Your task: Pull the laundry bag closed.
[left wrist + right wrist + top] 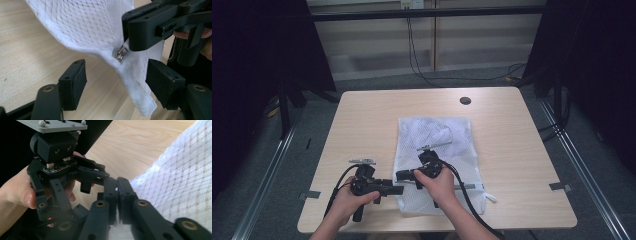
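A white mesh bag (434, 135) lies flat on the wooden table (362, 115), right of centre. My right gripper (400, 175) is shut on the bag's near-left edge, right at the metal zipper pull (121, 53), and lifts that corner off the table. The left gripper view looks at the raised mesh bag (85, 22) with the right gripper (128, 40) clamped above. My left gripper (116, 77) stands with its jaws apart on either side of the hanging corner, pads not touching the cloth. In the right gripper view the right gripper (117, 188) pinches white fabric beside the mesh bag (180, 177).
A small black round disc (465, 100) sits near the table's far edge. Cables trail from both grippers towards the near edge. Bare wood lies left of the bag and along its right side. Dark curtains and floor cables surround the table.
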A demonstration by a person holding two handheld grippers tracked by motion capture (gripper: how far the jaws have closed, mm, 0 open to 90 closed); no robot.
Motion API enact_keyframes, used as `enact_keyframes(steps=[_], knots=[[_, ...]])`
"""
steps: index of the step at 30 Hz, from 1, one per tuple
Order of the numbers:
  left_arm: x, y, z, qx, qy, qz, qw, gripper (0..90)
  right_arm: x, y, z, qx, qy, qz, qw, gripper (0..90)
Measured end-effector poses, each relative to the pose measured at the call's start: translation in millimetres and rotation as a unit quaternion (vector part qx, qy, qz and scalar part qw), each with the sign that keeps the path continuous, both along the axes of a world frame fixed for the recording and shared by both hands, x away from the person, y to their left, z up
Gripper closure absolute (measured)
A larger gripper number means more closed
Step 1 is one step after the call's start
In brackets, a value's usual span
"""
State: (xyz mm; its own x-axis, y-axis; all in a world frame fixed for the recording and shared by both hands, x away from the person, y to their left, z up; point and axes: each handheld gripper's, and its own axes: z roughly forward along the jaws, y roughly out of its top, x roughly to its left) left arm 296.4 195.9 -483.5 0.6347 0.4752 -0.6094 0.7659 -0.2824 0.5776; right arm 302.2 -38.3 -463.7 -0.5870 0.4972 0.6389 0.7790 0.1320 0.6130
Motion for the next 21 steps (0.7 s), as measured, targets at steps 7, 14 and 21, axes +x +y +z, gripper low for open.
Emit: enact_keyframes(steps=[7, 14, 21], knots=[[0.0, -2.2, -0.1, -0.004, 0.007, 0.002, 1.0, 42.1, 0.3, -0.2, -0.1, 0.0, 0.003, -0.001, 1.0, 87.2], [2.0, 0.5, 1.6, -0.008, 0.015, -0.008, 0.9998, 62.2, 0.7, -0.2, -0.8, 0.0, 0.004, -0.007, 1.0, 87.1], [3.6, 2.5, 2.4, -0.004, 0.014, -0.016, 0.9998, 74.6, 0.5, 0.7, -1.7, 0.003, 0.007, -0.003, 1.0, 86.9]])
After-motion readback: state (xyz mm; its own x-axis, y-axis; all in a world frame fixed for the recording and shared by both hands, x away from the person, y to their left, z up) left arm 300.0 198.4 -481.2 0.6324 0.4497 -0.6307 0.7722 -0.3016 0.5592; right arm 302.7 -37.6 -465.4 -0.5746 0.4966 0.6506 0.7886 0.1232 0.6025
